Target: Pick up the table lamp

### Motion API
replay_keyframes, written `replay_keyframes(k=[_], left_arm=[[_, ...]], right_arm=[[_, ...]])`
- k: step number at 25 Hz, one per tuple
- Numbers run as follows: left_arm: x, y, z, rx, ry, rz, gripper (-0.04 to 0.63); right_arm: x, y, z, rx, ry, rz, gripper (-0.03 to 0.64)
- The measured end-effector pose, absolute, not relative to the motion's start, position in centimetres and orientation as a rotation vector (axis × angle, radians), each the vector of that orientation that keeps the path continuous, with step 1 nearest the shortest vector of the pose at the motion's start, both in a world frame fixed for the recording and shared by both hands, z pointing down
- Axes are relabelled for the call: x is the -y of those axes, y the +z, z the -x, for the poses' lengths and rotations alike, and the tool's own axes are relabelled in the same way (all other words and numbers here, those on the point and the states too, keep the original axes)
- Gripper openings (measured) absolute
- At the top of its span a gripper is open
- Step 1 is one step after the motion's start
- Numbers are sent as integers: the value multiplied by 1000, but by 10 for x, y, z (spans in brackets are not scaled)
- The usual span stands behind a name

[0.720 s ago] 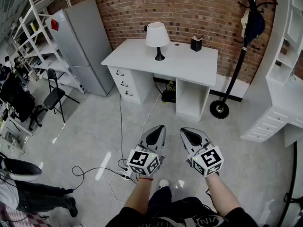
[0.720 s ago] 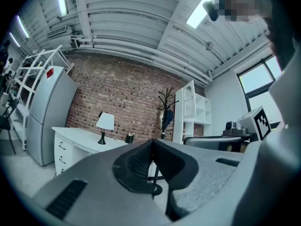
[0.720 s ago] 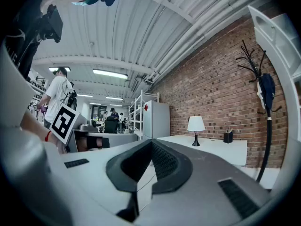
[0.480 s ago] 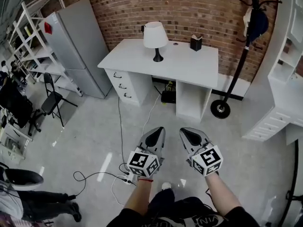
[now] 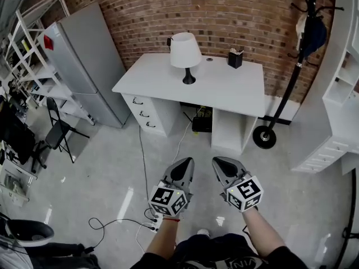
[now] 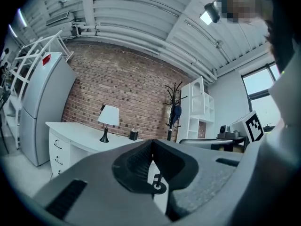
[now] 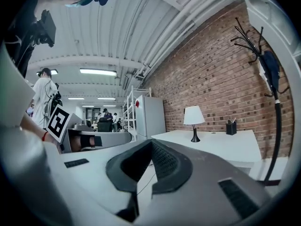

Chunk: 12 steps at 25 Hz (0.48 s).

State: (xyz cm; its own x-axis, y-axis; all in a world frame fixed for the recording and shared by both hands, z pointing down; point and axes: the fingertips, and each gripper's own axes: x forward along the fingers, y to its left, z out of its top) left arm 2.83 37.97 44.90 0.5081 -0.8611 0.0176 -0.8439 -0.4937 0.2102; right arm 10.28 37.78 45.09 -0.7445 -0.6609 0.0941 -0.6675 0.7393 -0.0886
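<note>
table lamp [image 5: 185,55], on desk [image 5: 224,88] — beyond left gripper [image 5: 187,161]

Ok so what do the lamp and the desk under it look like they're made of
Table lamp: the shade looks like matte white fabric or paper, with no gloss; the stem and base are dark, maybe metal or plastic, too small to tell. Desk: smooth white panels, likely painted or laminated board, flat and evenly coloured.

No text is legible: the red sticker [image 5: 49,42] on the far-left refrigerator [image 5: 84,66] is too small, and the person's shirt print [image 5: 236,261] is cut off.
</note>
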Motion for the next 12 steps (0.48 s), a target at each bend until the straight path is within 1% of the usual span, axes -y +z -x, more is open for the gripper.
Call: replay_keyframes(k=[7, 12], left_arm=[[-336, 459, -18, 1444, -125, -2542, 6], [-292, 463, -8, 1474, -136, -2519, 6]], right_arm=[[-331, 452, -85, 2869, 142, -1062, -12], [-276, 460, -77, 2866, 124, -1038, -11]])
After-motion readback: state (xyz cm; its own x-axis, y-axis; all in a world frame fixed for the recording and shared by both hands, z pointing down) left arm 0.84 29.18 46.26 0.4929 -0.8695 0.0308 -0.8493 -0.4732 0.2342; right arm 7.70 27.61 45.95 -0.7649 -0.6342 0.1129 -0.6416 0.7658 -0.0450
